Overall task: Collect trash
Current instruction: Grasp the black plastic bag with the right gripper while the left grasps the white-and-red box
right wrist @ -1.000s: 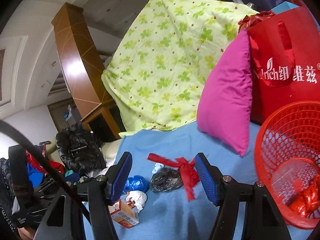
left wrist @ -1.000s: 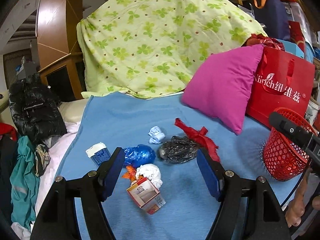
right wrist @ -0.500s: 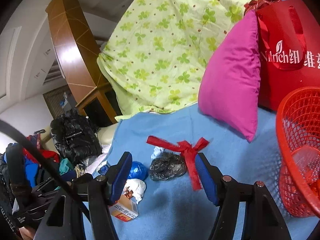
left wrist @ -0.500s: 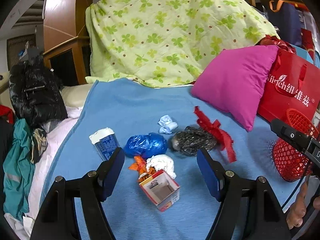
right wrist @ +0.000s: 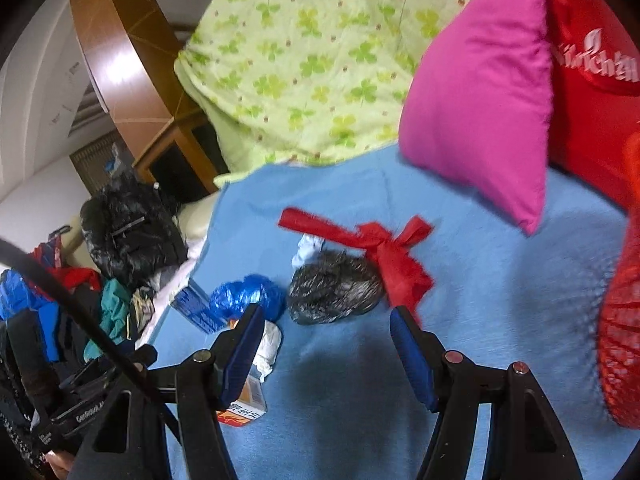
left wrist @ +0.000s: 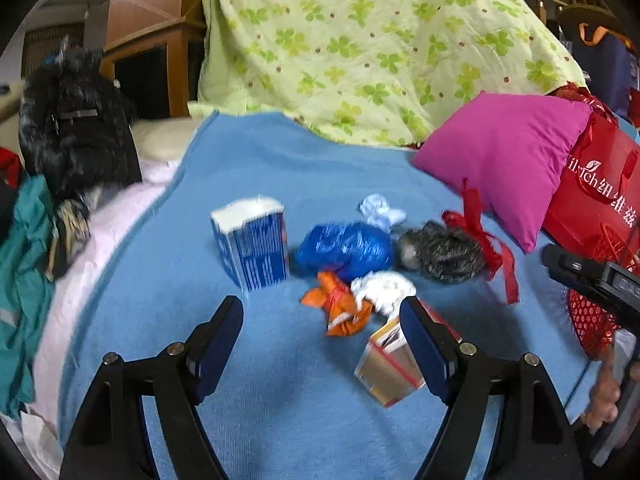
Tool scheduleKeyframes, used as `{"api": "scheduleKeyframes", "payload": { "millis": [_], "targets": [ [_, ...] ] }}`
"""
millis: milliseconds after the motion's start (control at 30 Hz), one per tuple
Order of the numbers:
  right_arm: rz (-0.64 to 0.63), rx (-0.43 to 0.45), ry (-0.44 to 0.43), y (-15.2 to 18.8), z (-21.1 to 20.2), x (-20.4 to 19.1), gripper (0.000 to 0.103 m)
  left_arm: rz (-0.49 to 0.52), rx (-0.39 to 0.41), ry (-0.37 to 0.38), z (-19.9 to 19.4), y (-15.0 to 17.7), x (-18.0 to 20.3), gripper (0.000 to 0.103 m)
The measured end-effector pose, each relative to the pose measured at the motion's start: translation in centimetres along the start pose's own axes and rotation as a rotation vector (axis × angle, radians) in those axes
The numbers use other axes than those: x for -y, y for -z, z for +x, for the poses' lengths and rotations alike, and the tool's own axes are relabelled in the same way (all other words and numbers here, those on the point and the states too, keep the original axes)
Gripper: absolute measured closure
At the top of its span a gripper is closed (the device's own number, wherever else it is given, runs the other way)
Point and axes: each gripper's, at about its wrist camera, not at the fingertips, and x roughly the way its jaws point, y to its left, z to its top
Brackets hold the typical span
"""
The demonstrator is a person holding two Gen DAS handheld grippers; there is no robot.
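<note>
Blue blanket [left wrist: 280, 420] matt fuzzy cloth; blue bag [left wrist: 346, 246] and black bag [right wrist: 334, 286] glossy crinkled plastic; basket [right wrist: 624, 320] red plastic mesh; cabinet [right wrist: 120, 64] glossy wood.

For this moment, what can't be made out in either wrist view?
- Red basket: cut off by the right edge in the right wrist view, contents unseen; in the left wrist view the right gripper's body hides most of it.
- Small carton: the left gripper's finger covers part; print blurred.
- Blue-and-white box: lettering too blurred to read.
</note>
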Motion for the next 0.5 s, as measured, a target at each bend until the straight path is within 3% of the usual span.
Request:
{"api": "scheduleKeyframes", "payload": {
  "millis": [233, 367, 500],
  "targets": [
    [0.036, -0.131, -0.053, -0.7, 5.8, -0.4, 0.033, -0.075, -0.065, 0.138, 1.2, 0.5, -0.8, 0.022],
    [0.123, -0.165, -0.054, -1.6, 8.3, 0.7, 0.033, -0.027, -0.057, 0.215, 1.1, 0.6, 0.9, 0.02],
    [0.233, -0.192, -0.028, -2.2, 10.4, 2.1, 0.032, 0.077, -0.03, 0.22, 1.1, 0.7, 3.3, 0.018]
  ]
}}
